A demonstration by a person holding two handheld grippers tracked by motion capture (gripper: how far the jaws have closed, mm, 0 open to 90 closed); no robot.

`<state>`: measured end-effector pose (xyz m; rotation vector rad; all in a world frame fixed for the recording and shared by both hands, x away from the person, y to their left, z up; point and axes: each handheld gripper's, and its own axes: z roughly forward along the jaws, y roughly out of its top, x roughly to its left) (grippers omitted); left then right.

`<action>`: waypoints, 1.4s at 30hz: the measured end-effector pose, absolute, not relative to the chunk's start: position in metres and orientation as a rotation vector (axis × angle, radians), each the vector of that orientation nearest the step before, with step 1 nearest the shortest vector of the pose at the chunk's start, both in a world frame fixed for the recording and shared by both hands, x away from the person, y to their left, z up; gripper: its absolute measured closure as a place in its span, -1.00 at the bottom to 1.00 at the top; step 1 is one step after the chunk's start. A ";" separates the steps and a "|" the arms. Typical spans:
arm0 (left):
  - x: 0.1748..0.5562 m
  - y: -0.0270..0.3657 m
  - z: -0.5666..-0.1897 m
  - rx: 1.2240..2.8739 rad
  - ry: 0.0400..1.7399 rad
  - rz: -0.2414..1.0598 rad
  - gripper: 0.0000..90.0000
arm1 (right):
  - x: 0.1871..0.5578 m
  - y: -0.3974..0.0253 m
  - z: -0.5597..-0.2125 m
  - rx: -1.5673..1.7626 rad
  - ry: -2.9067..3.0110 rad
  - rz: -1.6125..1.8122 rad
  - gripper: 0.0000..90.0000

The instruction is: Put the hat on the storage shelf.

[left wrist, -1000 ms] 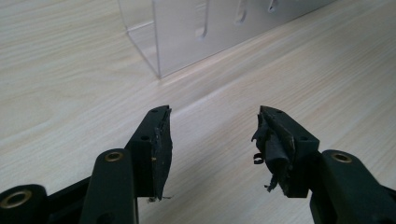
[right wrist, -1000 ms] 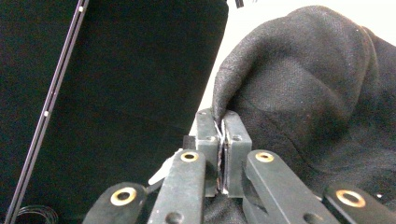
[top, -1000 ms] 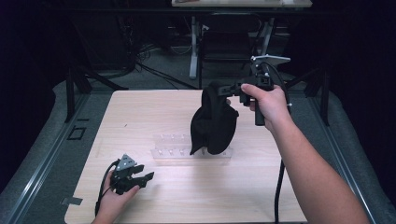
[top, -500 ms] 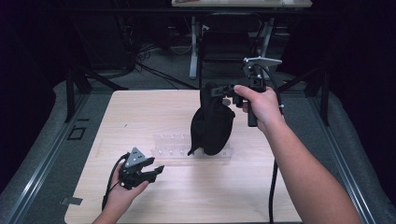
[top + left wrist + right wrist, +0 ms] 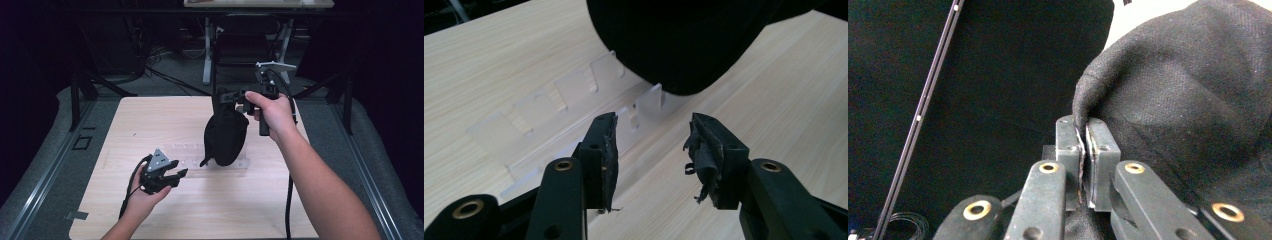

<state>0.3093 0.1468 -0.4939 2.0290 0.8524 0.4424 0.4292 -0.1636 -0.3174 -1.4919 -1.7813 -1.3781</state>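
Left tool [image 5: 176, 175] has shifted rightward; right tool [image 5: 223, 96] grips black bag [image 5: 226, 135].

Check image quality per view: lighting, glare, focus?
High view: the pale wooden table is lit, surroundings dark, the clear plastic rack barely visible. Left gripper view: bright, the open left tongs sharp, the black fabric pouch featureless. Right gripper view: pouch weave crisp, backdrop black.
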 end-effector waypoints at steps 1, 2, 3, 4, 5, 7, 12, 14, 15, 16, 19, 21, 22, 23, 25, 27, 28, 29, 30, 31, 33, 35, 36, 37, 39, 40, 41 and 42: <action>0.310 0.144 -0.492 2.021 0.846 0.439 0.25 | 0.429 -0.163 -0.318 -1.490 -1.781 -1.381 0.92; 0.310 0.142 -0.490 2.018 0.841 0.439 0.27 | 0.429 -0.162 -0.318 -1.488 -1.781 -1.381 0.92; 0.311 0.140 -0.489 2.018 0.835 0.442 0.28 | 0.430 -0.162 -0.318 -1.485 -1.778 -1.384 0.92; 0.311 0.137 -0.487 2.024 0.831 0.444 0.28 | 0.430 -0.161 -0.318 -1.483 -1.777 -1.387 0.92; 0.311 0.135 -0.485 2.024 0.822 0.447 0.30 | 0.429 -0.160 -0.319 -1.480 -1.779 -1.385 0.92; 0.311 0.133 -0.483 2.027 0.816 0.453 0.34 | 0.429 -0.160 -0.319 -1.478 -1.778 -1.387 0.92; 0.310 0.118 -0.475 2.043 0.771 0.481 0.41 | 0.429 -0.156 -0.320 -1.467 -1.772 -1.397 0.91; 0.309 0.113 -0.473 2.046 0.756 0.486 0.44 | 0.429 -0.156 -0.320 -1.466 -1.774 -1.398 0.91; 0.309 0.110 -0.472 2.057 0.747 0.491 0.45 | 0.429 -0.155 -0.320 -1.465 -1.776 -1.395 0.91; 0.309 0.109 -0.472 2.057 0.744 0.500 0.48 | 0.429 -0.155 -0.320 -1.463 -1.777 -1.397 0.91; 0.311 0.106 -0.471 2.051 0.750 0.510 0.54 | 0.429 -0.154 -0.320 -1.461 -1.778 -1.399 0.91; 0.312 0.105 -0.470 2.047 0.751 0.511 0.56 | 0.429 -0.154 -0.320 -1.465 -1.775 -1.405 0.91; 0.312 0.105 -0.469 2.046 0.751 0.509 0.56 | 0.429 -0.154 -0.320 -1.465 -1.774 -1.405 0.91; 0.312 0.105 -0.469 2.046 0.751 0.509 0.56 | 0.429 -0.154 -0.320 -1.466 -1.773 -1.406 0.91; 0.310 0.105 -0.468 2.047 0.745 0.509 0.57 | 0.430 -0.154 -0.320 -1.464 -1.776 -1.404 0.91; 0.307 0.106 -0.465 2.036 0.734 0.502 0.57 | 0.430 -0.154 -0.320 -1.464 -1.775 -1.406 0.91; 0.306 0.106 -0.464 2.041 0.723 0.499 0.57 | 0.430 -0.154 -0.320 -1.466 -1.770 -1.408 0.91; 0.305 0.106 -0.463 2.041 0.715 0.493 0.56 | 0.430 -0.153 -0.320 -1.465 -1.769 -1.407 0.91; 0.303 0.106 -0.462 2.043 0.707 0.490 0.56 | 0.430 -0.153 -0.320 -1.462 -1.773 -1.406 0.90; 0.302 0.105 -0.461 2.048 0.698 0.494 0.57 | 0.430 -0.153 -0.320 -1.462 -1.775 -1.405 0.91; 0.301 0.102 -0.460 2.054 0.689 0.493 0.58 | 0.430 -0.152 -0.320 -1.459 -1.776 -1.403 0.90; 0.302 0.098 -0.460 2.055 0.684 0.493 0.62 | 0.429 -0.150 -0.320 -1.459 -1.771 -1.408 0.90; 0.302 0.098 -0.460 2.055 0.684 0.493 0.65 | 0.429 -0.149 -0.320 -1.458 -1.773 -1.407 0.89; 0.303 0.094 -0.460 2.069 0.676 0.504 0.69 | 0.429 -0.148 -0.320 -1.455 -1.773 -1.410 0.89; 0.304 0.091 -0.461 2.073 0.682 0.526 0.75 | 0.429 -0.147 -0.320 -1.450 -1.775 -1.406 0.88; 0.304 0.091 -0.462 2.073 0.681 0.532 0.79 | 0.429 -0.147 -0.320 -1.446 -1.777 -1.407 0.88; 0.305 0.091 -0.462 2.075 0.678 0.531 0.80 | 0.429 -0.147 -0.320 -1.442 -1.780 -1.408 0.87; 0.305 0.090 -0.462 2.074 0.677 0.534 0.81 | 0.429 -0.147 -0.320 -1.441 -1.780 -1.409 0.86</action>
